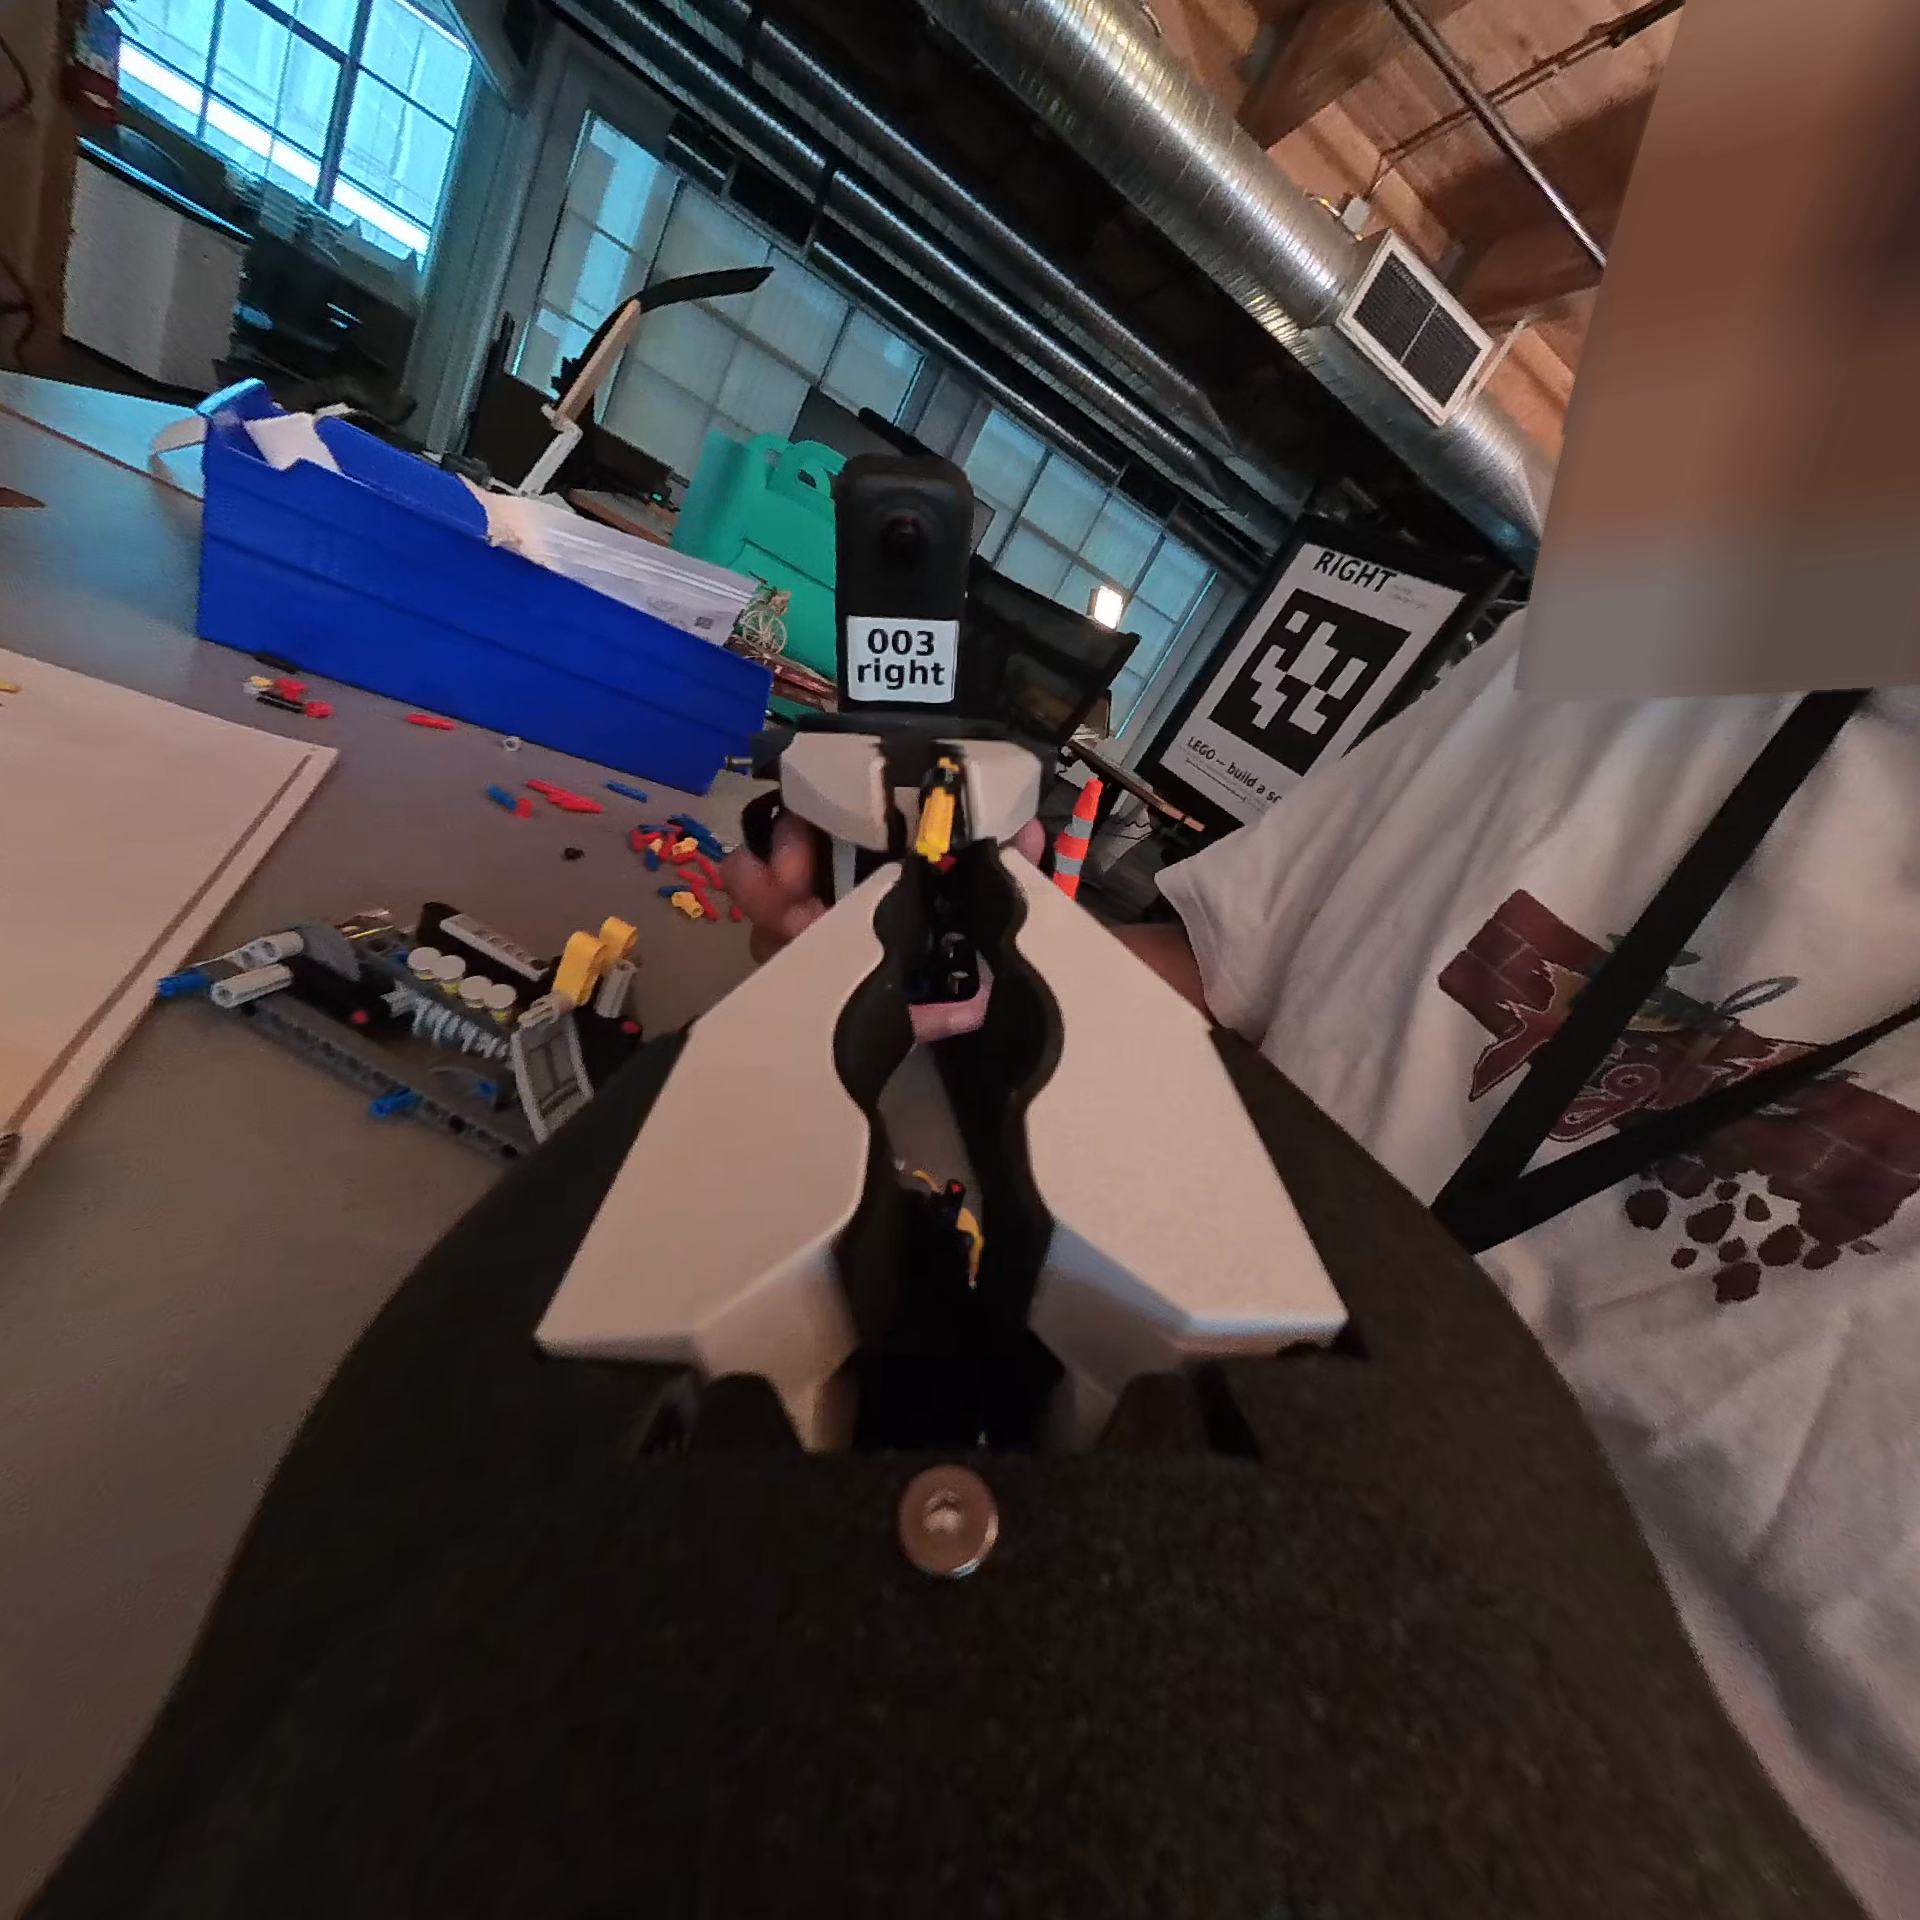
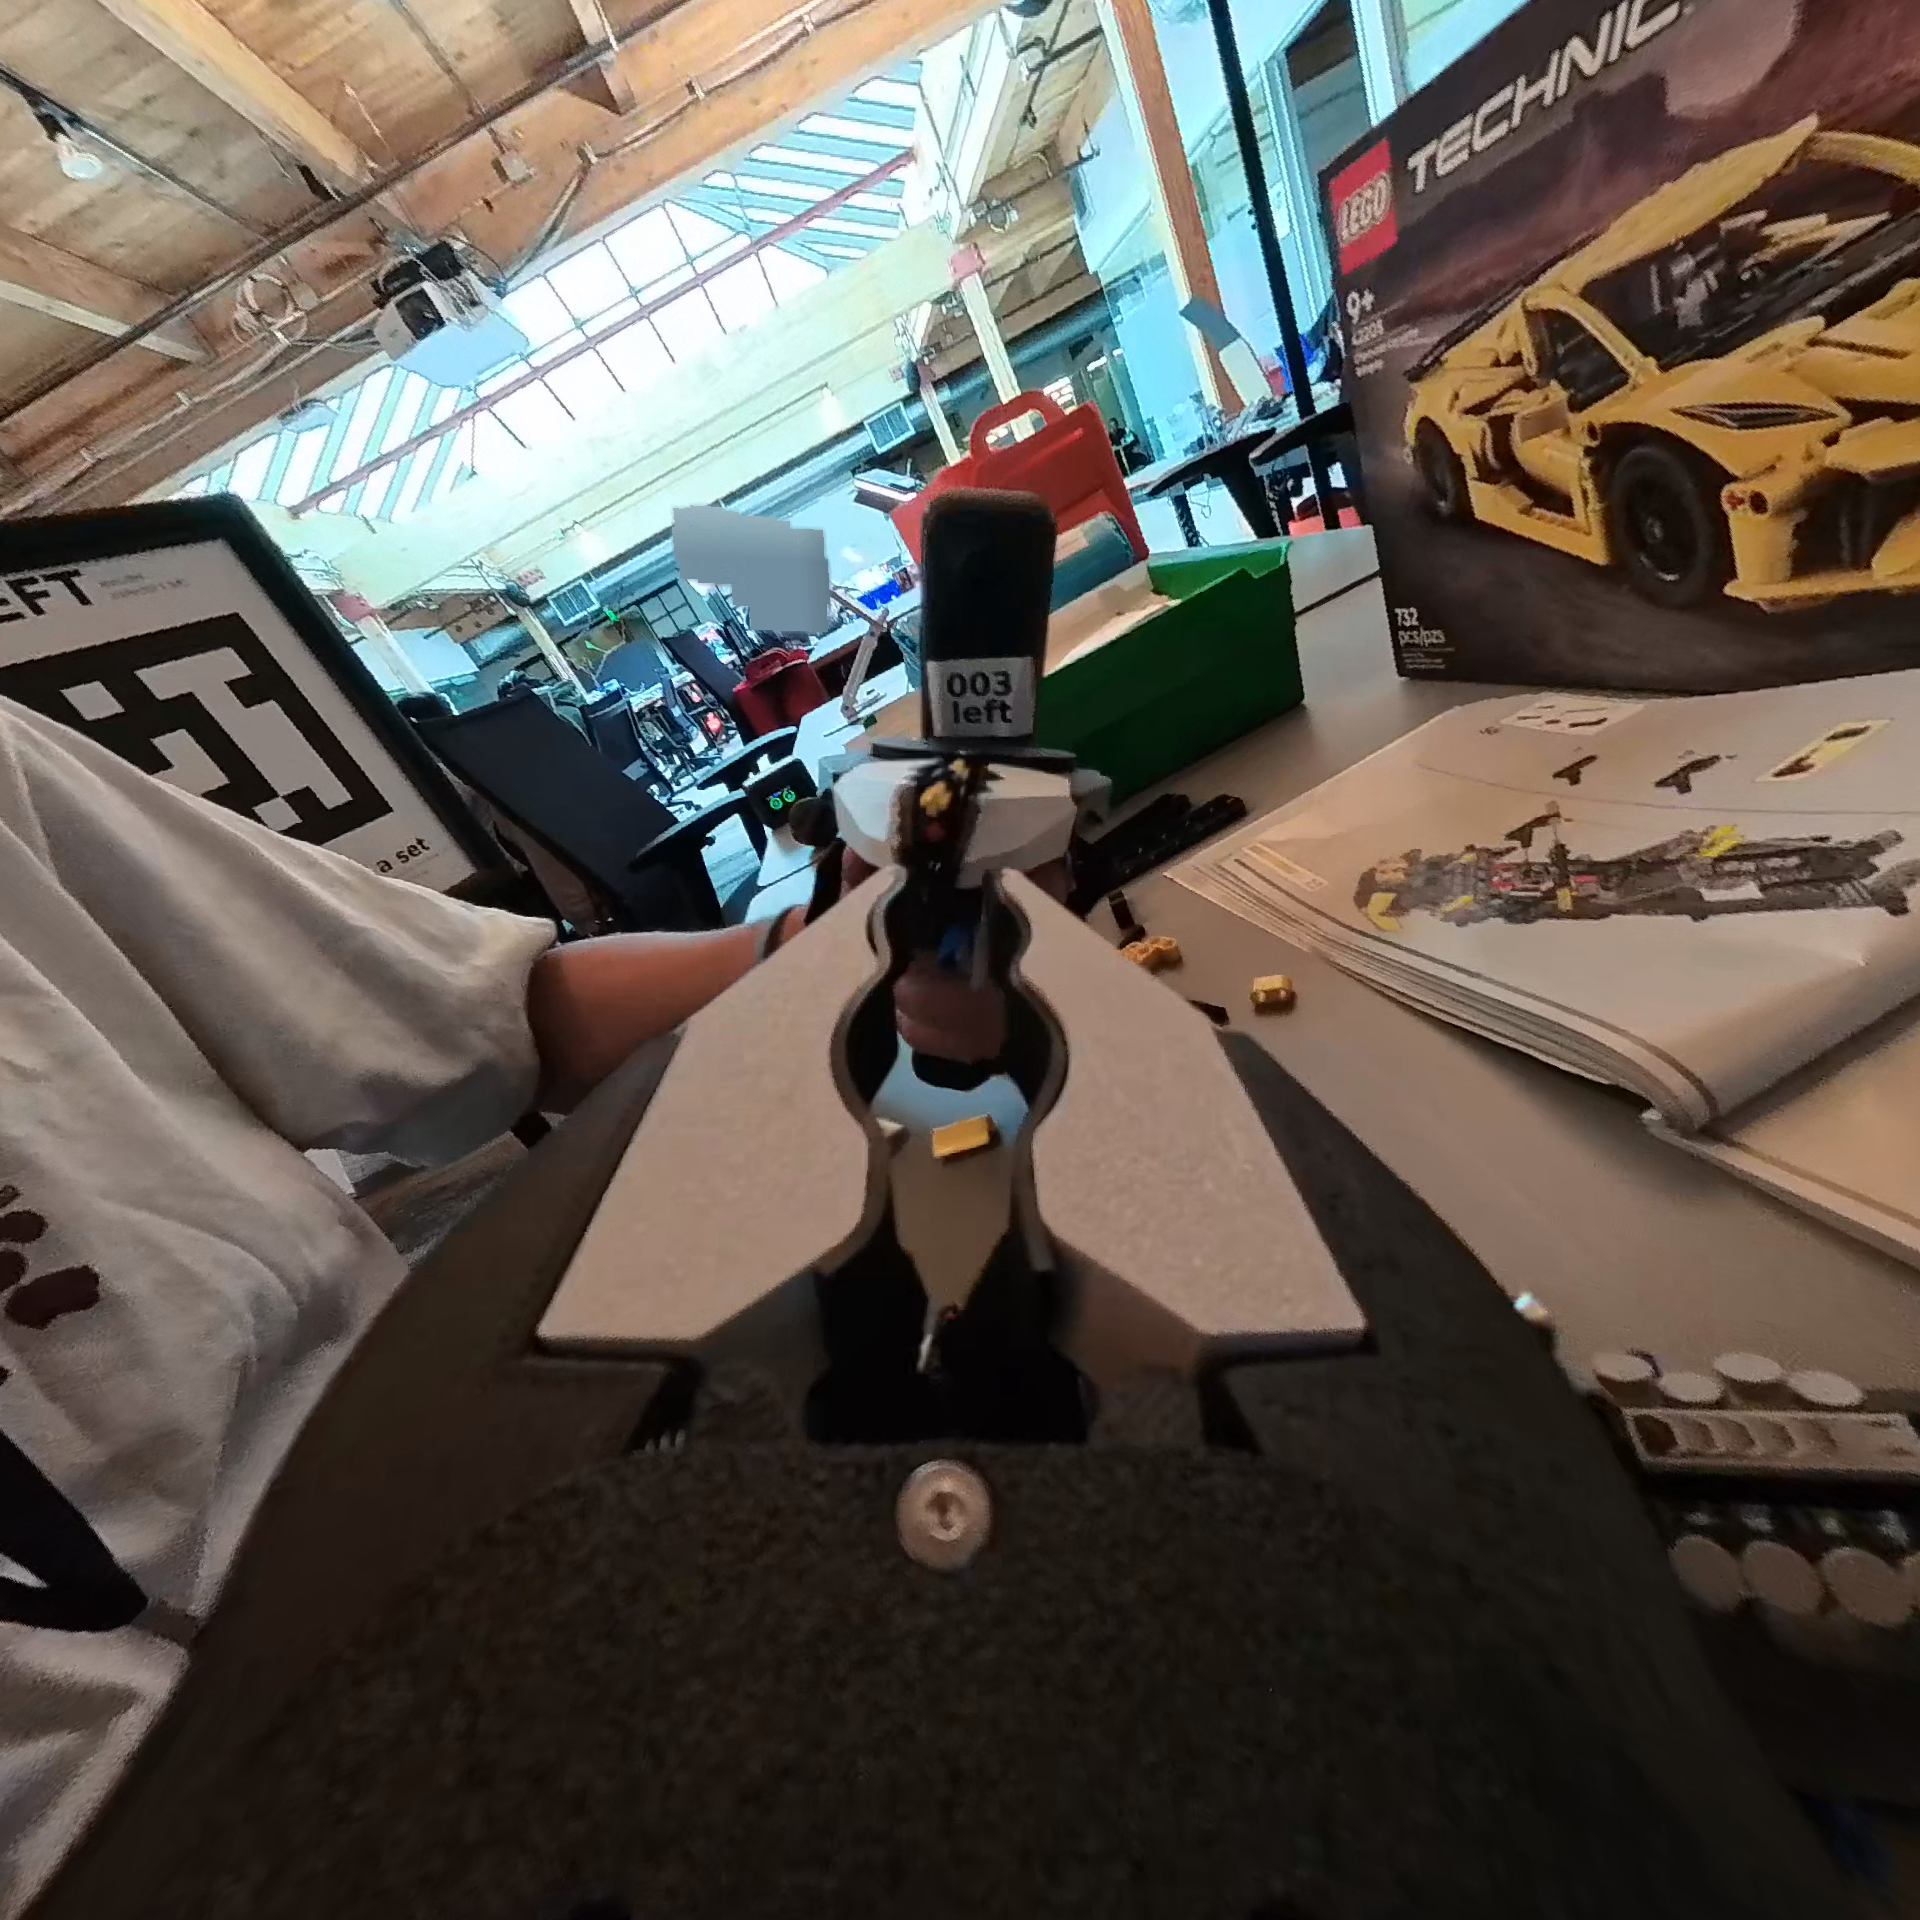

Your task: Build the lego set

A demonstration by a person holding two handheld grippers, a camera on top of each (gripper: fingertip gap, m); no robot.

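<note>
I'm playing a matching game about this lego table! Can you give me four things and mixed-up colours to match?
Things:
1. storage bin
2. tray
3. car on the box
4. traffic cone

Colours:
A. yellow
B. orange
C. blue
D. green

Pairs: 1-C, 2-D, 3-A, 4-B
</note>
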